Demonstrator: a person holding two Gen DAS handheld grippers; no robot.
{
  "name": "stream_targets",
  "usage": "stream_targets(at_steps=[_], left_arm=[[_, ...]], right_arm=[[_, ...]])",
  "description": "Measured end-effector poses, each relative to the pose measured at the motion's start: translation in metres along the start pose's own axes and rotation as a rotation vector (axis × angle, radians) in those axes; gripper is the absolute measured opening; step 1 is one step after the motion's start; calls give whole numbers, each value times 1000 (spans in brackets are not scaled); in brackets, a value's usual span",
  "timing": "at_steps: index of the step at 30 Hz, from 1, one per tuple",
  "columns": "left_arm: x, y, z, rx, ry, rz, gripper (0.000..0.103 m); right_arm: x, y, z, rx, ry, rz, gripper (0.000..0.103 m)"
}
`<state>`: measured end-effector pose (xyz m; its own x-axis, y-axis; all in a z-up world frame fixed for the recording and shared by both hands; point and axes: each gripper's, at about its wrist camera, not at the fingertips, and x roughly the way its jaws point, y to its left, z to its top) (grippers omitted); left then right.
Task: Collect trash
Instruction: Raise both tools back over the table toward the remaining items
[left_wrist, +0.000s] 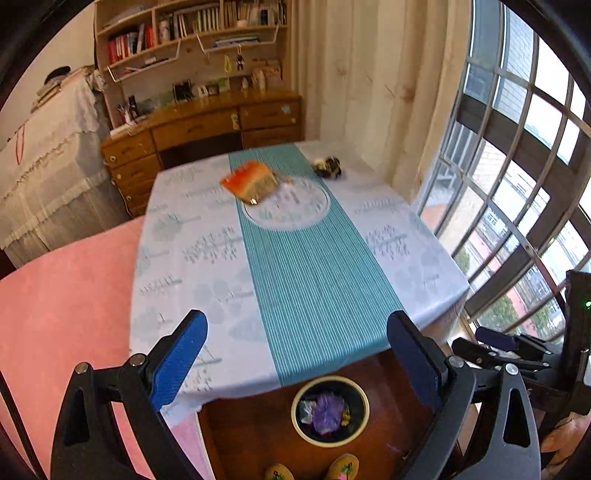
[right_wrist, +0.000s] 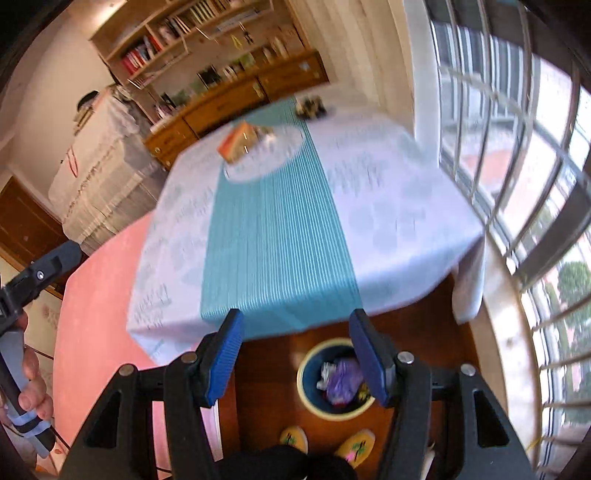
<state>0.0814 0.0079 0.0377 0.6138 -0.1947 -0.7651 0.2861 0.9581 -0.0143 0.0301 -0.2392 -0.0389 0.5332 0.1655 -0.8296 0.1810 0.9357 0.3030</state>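
Note:
An orange snack packet (left_wrist: 250, 181) lies on the far middle of the table (left_wrist: 207, 254), and a dark crumpled wrapper (left_wrist: 327, 167) lies at the far right. Both also show in the right wrist view, the packet (right_wrist: 238, 142) and the wrapper (right_wrist: 311, 106). A round bin (left_wrist: 330, 410) with purple and white trash stands on the floor below the table's near edge; it shows in the right wrist view too (right_wrist: 334, 380). My left gripper (left_wrist: 295, 363) is open and empty above the near edge. My right gripper (right_wrist: 297, 354) is open and empty above the bin.
A pink bed (left_wrist: 62, 306) lies left of the table. A barred window (left_wrist: 517, 177) runs along the right. A wooden desk (left_wrist: 199, 125) with bookshelves stands behind the table. Yellow slippers (left_wrist: 343, 466) are on the wooden floor by the bin.

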Motion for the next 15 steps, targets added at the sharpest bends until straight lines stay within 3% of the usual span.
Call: stream_targets(at_steps=[9,15], left_arm=[[14,16,71,-31,8,73,97],[65,38,138,-44,18,63,97]], right_arm=[[-12,11,91,-67,-93,-25,60],[17,17,156,-78,-114,-53,60]])
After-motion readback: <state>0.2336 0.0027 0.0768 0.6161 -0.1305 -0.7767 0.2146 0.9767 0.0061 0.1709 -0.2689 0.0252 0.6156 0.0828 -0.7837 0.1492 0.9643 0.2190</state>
